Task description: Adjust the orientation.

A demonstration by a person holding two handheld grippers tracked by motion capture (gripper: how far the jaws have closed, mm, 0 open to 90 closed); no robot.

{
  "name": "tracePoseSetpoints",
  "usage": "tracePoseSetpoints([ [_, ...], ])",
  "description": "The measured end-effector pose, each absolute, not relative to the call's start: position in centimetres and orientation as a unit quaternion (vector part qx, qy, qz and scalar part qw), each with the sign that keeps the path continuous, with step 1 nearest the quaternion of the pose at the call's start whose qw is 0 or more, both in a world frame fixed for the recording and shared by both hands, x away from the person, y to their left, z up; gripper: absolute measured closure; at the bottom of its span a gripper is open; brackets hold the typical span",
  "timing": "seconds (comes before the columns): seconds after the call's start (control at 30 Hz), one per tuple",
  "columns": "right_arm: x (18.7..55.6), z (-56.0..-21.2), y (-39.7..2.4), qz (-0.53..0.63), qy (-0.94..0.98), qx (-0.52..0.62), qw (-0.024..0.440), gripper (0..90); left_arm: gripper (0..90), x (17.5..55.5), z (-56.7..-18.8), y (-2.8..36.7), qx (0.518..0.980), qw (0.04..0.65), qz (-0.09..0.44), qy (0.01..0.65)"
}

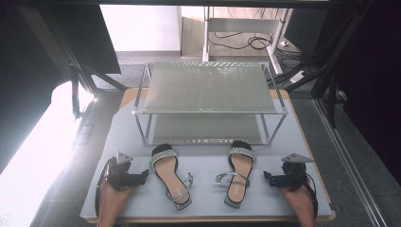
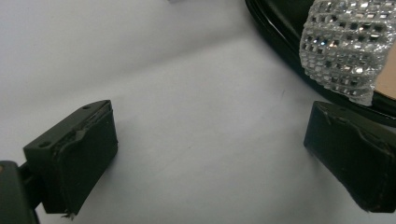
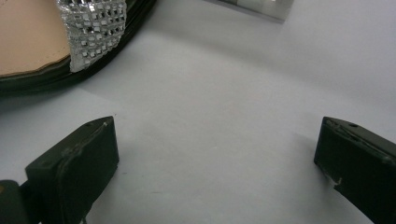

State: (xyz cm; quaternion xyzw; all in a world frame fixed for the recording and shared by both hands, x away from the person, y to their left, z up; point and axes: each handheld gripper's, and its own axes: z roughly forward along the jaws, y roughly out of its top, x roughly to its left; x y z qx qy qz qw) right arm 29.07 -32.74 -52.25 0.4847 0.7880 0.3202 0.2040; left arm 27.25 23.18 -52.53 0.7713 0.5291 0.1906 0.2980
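Two hand-held grippers rest low on the counter (image 1: 208, 198), both with jaws spread wide and nothing between them: the left hand-held gripper (image 1: 144, 176) sits at the lower left of the high view, the right hand-held gripper (image 1: 265, 177) at the lower right, each pointing inward. Just beside the left one lies the left sandal (image 1: 170, 176), its toe toward the upper part of the frame; the right sandal (image 1: 238, 172) lies just inside the right one, well apart from its mate. In the left gripper view the rhinestone strap (image 2: 341, 51) sits at the upper right, close to one jaw. Each sandal looks light, with a stiff, glossy black sole that may slip between flat pads, while the studded band and thin ankle strap (image 1: 185, 185) are soft, floppy and easily snagged or scuffed. The safest hold is probably across the sole edge near the middle, not on the straps. Beyond them, in the upper centre, stands the two-tier shoe rack (image 1: 210, 112).
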Motion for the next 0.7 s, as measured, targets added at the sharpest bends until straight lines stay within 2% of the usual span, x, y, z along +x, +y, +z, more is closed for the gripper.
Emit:
tracePoseSetpoints([
  [0.7,29.06,-52.27,-32.74,0.32,0.788,0.485,0.205,0.0,3.2,27.2,-52.52,23.18,0.77,0.299,0.191,0.529],
])
